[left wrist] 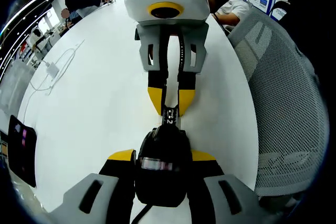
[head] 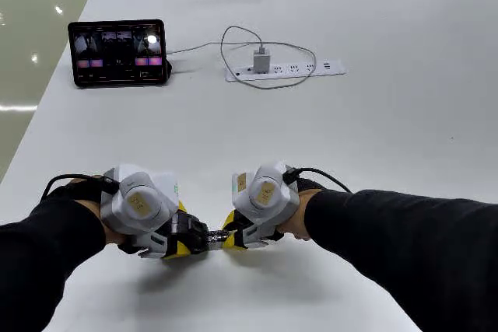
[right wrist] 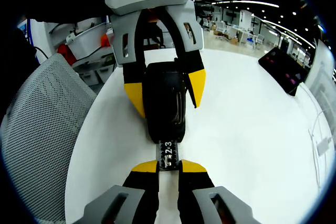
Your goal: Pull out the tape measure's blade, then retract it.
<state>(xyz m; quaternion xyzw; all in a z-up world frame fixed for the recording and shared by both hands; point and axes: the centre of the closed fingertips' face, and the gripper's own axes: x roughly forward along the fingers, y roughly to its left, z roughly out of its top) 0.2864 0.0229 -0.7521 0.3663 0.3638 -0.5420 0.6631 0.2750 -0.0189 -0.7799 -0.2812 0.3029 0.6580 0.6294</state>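
A black tape measure case (left wrist: 161, 163) sits clamped between the yellow-tipped jaws of my left gripper (left wrist: 160, 157). A short stretch of black blade with white numbers (left wrist: 170, 115) sticks out of the case. My right gripper (right wrist: 169, 167) is shut on that blade's tip (right wrist: 168, 156), and the case (right wrist: 164, 100) lies just beyond it. In the head view the left gripper (head: 180, 240) and right gripper (head: 231, 239) face each other close together above the white table (head: 327, 138), with the blade (head: 216, 235) bridging the small gap.
A tablet (head: 118, 53) with a lit screen stands at the back left. A white power strip (head: 284, 70) with a charger and looped cable lies behind the middle. A grey mesh chair (left wrist: 286, 93) stands off the table's near edge.
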